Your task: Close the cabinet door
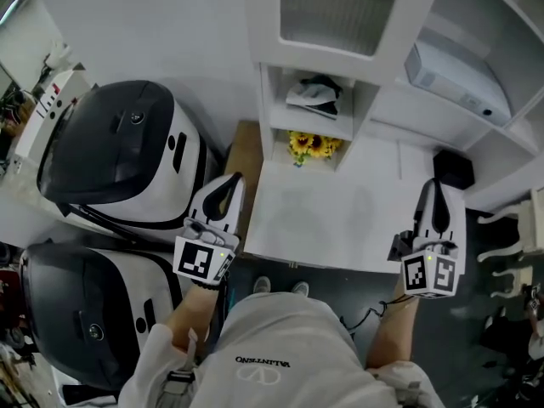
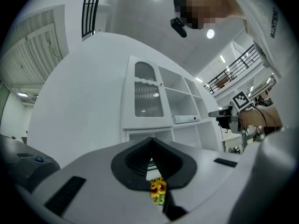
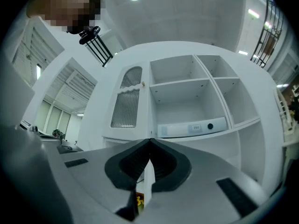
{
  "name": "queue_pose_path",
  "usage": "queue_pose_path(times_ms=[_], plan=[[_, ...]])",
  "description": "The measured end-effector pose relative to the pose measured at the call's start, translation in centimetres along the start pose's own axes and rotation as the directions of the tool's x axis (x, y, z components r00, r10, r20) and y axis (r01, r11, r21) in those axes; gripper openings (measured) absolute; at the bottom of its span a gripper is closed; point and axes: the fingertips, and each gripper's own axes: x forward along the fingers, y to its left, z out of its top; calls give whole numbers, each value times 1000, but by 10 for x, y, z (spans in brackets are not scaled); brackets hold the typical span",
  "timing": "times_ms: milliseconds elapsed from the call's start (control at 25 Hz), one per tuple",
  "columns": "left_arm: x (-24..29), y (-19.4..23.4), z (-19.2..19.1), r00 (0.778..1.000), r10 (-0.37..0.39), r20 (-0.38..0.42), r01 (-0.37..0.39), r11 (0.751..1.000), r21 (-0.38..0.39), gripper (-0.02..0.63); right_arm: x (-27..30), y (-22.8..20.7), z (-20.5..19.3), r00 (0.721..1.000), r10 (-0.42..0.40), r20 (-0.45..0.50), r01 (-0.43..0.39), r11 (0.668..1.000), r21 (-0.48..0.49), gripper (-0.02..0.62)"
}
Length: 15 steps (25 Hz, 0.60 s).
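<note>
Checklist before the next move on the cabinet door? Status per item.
1. cabinet door flush with its frame: ok, looks shut in both gripper views.
2. left gripper jaws together, nothing between them: ok.
3. right gripper jaws together, nothing between them: ok.
4. both grippers apart from the door: ok.
5. sunflowers below the door, out of its way: ok.
6. door latched: cannot tell.
</note>
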Motion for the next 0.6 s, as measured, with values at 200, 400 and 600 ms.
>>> queue_pose_path(times_ms=[200, 400, 600], plan=[[0, -8, 7, 1000, -7, 22, 7, 1000, -7, 3, -4, 1, 2, 1000, 0, 0, 0, 1000, 4, 11], [3, -11, 14, 999, -25, 37, 25, 1000, 5, 3, -2, 4, 9, 1000, 10, 14, -10, 1000, 3, 11], [6, -7, 17, 999, -15, 47, 15, 1000, 0, 3, -1, 4, 9, 1000, 15, 7, -16, 1000, 13, 11]])
